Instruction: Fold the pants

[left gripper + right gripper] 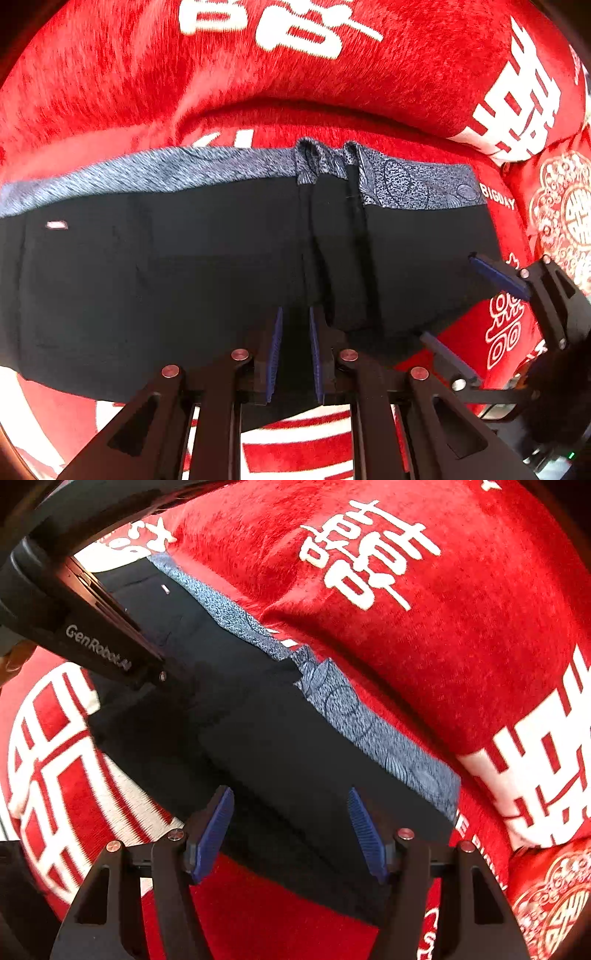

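Observation:
The dark navy pants [184,280] lie folded into a wide band on the red cloth, with a blue patterned lining strip [406,181] along the far edge. My left gripper [295,314] is nearly closed on the near edge of the pants, dark fabric between its blue pads. My right gripper [291,805] is open, its blue pads [364,827] standing apart over the right end of the pants [295,760]. It also shows in the left wrist view [491,273] at the pants' right end. The left gripper body [92,642] crosses the right wrist view at upper left.
A red plush cloth with white characters [295,74] covers the whole surface and rises in a fold behind the pants [406,627]. A small white tag [57,224] sits on the pants at left.

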Motion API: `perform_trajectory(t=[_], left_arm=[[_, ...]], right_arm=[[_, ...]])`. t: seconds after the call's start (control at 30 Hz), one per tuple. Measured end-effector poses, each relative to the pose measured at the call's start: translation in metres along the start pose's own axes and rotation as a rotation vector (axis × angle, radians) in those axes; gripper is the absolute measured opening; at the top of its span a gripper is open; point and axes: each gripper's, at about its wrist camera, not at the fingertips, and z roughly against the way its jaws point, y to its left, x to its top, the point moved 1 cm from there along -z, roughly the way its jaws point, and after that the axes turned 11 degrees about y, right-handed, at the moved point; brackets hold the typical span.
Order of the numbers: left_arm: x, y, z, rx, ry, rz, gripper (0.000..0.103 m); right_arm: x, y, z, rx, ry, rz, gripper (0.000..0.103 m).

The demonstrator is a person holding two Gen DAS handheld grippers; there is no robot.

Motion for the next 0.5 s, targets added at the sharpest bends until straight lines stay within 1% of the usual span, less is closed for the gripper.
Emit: perform_trajectory(t=[0.03,0.07,0.1,0.13,0.17,0.2,0.27,0.33,0.43,0.5], left_arm=[[0.001,-0.001,-0.004,-0.014,0.001,0.002,0.015],[0.002,-0.002,-0.008,-0.016,0.0,0.007,0.015],[0.003,-0.002,-0.012,-0.02,0.0,0.011,0.015],[0.003,-0.002,-0.014,-0.026,0.003,0.016,0.015],[0.003,-0.002,-0.013,-0.033,-0.001,0.028,0.015],[0.003,-0.001,-0.01,-0.046,-0.009,0.031,0.015],[0.0,0.001,-0.002,-0.056,-0.019,0.024,0.016],[-0.004,0.003,0.003,-0.041,-0.021,0.011,0.016],[-0.01,0.008,0.004,0.0,-0.021,0.012,0.015],[-0.015,0.013,0.004,0.048,-0.027,0.024,0.016]], right_arm=[[0.002,0.001,-0.007,0.016,0.017,-0.003,0.068],[0.005,-0.001,-0.015,0.046,0.043,-0.014,0.063],[0.006,-0.003,-0.019,0.082,0.06,-0.029,0.033],[0.008,-0.007,-0.021,0.143,0.075,-0.058,0.023],[0.011,-0.013,-0.016,0.172,0.064,-0.096,0.019],[0.012,-0.015,-0.012,0.185,0.053,-0.108,0.009],[0.016,-0.02,0.0,0.224,0.033,-0.137,0.008],[0.018,-0.02,0.004,0.25,0.034,-0.156,0.008],[0.022,-0.002,-0.011,0.258,0.075,-0.133,0.008],[0.022,0.011,-0.022,0.241,0.096,-0.1,0.009]])
